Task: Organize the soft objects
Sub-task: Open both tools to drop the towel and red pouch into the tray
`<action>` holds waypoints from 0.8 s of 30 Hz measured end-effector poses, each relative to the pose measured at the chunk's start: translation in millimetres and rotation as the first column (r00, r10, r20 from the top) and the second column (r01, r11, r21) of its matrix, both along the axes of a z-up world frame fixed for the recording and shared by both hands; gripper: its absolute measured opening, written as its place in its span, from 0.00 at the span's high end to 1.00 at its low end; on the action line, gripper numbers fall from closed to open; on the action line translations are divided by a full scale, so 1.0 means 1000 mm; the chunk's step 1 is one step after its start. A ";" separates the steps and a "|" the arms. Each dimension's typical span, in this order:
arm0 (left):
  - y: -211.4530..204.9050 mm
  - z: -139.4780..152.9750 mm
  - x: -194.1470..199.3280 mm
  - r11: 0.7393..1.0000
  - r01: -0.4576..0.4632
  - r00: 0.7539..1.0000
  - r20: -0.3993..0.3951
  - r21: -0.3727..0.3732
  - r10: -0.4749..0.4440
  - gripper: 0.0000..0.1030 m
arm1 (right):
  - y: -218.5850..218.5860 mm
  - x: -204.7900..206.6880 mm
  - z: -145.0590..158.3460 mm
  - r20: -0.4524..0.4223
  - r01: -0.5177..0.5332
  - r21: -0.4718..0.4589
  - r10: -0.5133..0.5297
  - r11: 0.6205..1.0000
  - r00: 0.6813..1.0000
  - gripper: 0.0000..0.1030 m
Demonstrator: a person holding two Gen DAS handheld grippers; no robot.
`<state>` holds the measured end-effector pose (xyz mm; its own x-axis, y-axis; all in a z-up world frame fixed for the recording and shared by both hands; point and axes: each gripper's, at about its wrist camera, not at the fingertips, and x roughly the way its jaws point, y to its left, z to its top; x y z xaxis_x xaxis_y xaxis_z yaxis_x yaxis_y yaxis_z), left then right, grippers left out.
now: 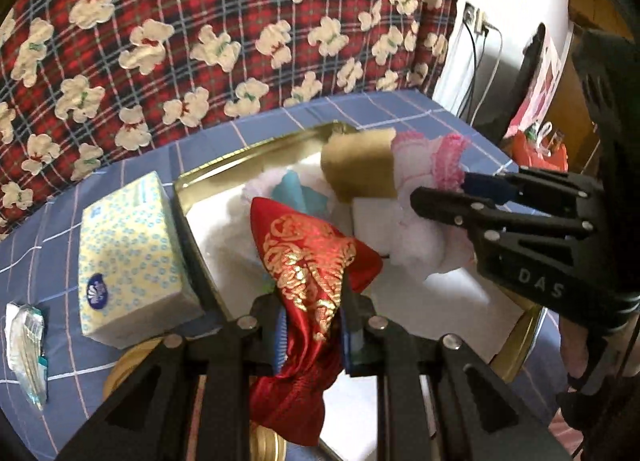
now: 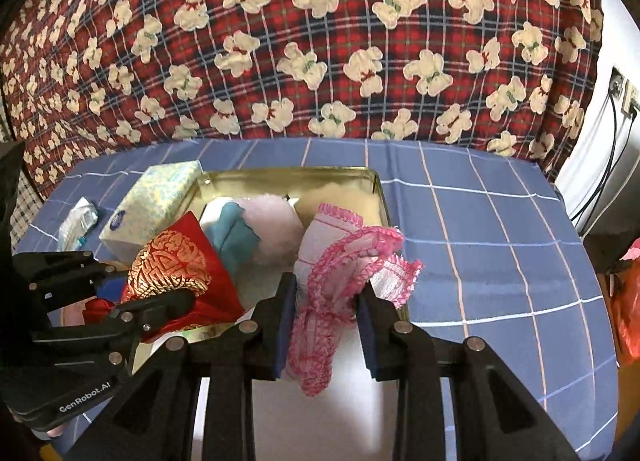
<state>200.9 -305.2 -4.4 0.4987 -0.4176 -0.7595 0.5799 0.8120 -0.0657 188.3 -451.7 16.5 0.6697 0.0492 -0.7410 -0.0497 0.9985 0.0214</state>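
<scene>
A gold metal tin (image 1: pixel 240 157) (image 2: pixel 372 181) lies open on the blue checked cloth. My left gripper (image 1: pixel 314 325) is shut on a red pouch with gold embroidery (image 1: pixel 308 261) (image 2: pixel 172 265), held over the tin's near edge. My right gripper (image 2: pixel 326 301) (image 1: pixel 444 191) is shut on a white cloth with pink lace trim (image 2: pixel 344 257) (image 1: pixel 424 159), held over the tin. Inside the tin lie a teal cloth (image 2: pixel 232 233) (image 1: pixel 290 187), a fluffy white-pink piece (image 2: pixel 272 221) and a tan piece (image 1: pixel 360 165).
A tissue box (image 1: pixel 132 253) (image 2: pixel 152 201) stands left of the tin. A clear wrapped packet (image 1: pixel 26 341) (image 2: pixel 78 221) lies further left. A bear-print plaid cushion (image 2: pixel 320 41) backs the surface. Cables and a wall socket (image 2: pixel 620 93) are at right.
</scene>
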 end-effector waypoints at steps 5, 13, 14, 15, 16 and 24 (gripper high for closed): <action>-0.008 -0.005 0.000 0.999 0.022 1.000 -0.011 0.037 -0.021 0.82 | 0.002 0.002 -0.005 -0.027 -0.017 -0.019 0.016 1.000 0.999 0.69; -0.019 -0.009 -0.007 0.994 0.066 0.998 -0.011 0.089 -0.065 0.71 | 0.002 0.003 -0.008 -0.063 -0.015 -0.054 0.012 0.998 0.998 0.62; -0.019 -0.007 -0.008 0.994 0.066 0.998 -0.004 0.084 -0.065 0.61 | 0.001 0.002 -0.007 -0.064 -0.010 -0.058 0.006 0.998 0.998 0.50; -0.018 -0.005 -0.010 0.995 0.059 0.998 0.005 0.084 -0.060 0.54 | 0.000 0.001 -0.004 -0.056 0.002 -0.070 -0.006 0.998 0.998 0.35; -0.017 -0.002 -0.013 0.995 0.060 0.998 0.016 0.076 -0.061 0.53 | -0.001 -0.001 0.000 -0.040 0.016 -0.081 -0.020 0.997 0.999 0.30; 0.015 0.032 -0.036 0.999 0.034 0.989 0.146 0.019 -0.036 0.29 | -0.005 -0.023 0.032 0.072 0.066 -0.057 -0.062 0.996 0.996 0.28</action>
